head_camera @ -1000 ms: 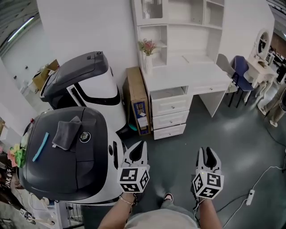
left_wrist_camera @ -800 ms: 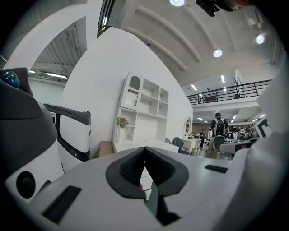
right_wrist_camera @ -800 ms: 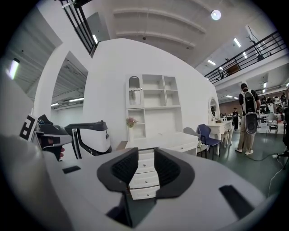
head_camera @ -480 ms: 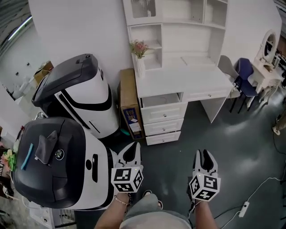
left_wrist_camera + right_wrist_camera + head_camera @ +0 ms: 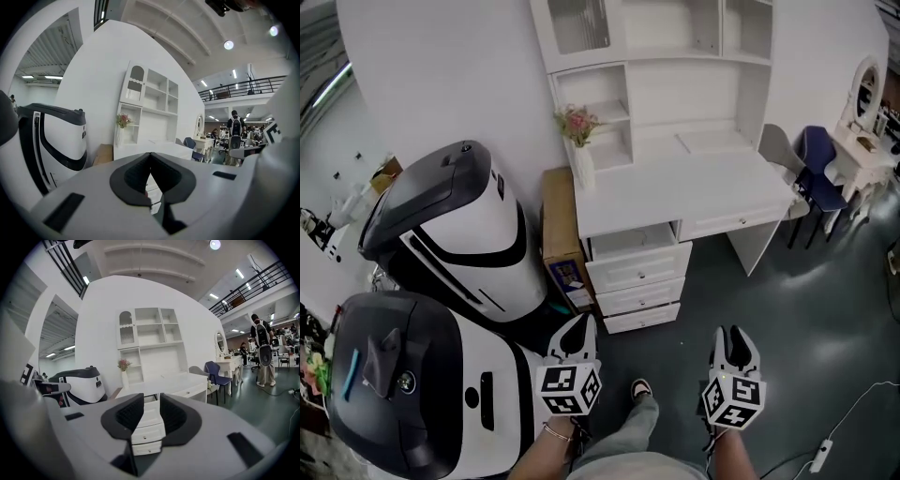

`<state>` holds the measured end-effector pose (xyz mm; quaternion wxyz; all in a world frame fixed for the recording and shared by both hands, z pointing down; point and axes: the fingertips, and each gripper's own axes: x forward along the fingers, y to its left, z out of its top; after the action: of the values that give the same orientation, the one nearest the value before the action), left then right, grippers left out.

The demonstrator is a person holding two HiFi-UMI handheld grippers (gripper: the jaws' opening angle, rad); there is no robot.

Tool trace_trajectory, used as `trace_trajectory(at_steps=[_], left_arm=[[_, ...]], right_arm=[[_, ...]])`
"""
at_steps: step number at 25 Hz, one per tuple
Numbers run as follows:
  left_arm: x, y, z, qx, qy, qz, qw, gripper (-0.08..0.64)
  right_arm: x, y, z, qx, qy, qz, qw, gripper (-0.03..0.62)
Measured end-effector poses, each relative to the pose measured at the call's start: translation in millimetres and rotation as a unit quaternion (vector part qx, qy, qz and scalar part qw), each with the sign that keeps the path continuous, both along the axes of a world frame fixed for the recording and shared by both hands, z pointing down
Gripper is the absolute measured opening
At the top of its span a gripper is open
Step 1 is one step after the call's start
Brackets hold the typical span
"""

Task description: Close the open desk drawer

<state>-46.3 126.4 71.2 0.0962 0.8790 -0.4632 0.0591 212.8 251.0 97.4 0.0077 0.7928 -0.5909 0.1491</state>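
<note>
The open drawer (image 5: 633,244) is the top one of the stack under the white table (image 5: 694,192). Its front edge juts out past the two shut drawers below, a cardboard box (image 5: 561,234) stands close against that side, and bare dark floor (image 5: 787,300) lies in front. Both claws hang low over that floor, well short of the drawer: the left claw (image 5: 578,325), jaws together at the tips and empty, just beside a white-and-black machine (image 5: 478,375); the right claw (image 5: 731,337), jaws slightly apart with nothing between them, has open floor to its right.
</note>
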Motion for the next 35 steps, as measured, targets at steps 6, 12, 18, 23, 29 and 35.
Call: trace_trajectory(at_steps=[6, 12, 18, 23, 29, 35], left_arm=[[39, -76, -4, 0.005, -0.001, -0.008, 1.0, 0.014], [70, -145, -7, 0.004, 0.006, -0.019, 0.9998, 0.014], [82, -188, 1, -0.006, 0.011, -0.032, 0.9994, 0.014], [76, -199, 10, -0.023, 0.008, -0.061, 0.9978, 0.014], [66, -192, 17, -0.036, 0.013, -0.115, 0.9926, 0.014], [55, -178, 34, -0.055, 0.002, -0.15, 0.9871, 0.014]], right_arm=[[39, -78, -6, 0.003, 0.005, -0.013, 1.0, 0.114], [71, -155, -12, 0.001, 0.013, -0.025, 1.0, 0.114], [85, -208, -17, -0.004, 0.025, -0.04, 0.999, 0.114], [85, -233, -11, -0.019, 0.026, -0.066, 0.997, 0.112], [76, -253, 1, -0.036, 0.021, -0.124, 0.991, 0.112], [59, -263, 18, -0.052, 0.012, -0.164, 0.985, 0.114]])
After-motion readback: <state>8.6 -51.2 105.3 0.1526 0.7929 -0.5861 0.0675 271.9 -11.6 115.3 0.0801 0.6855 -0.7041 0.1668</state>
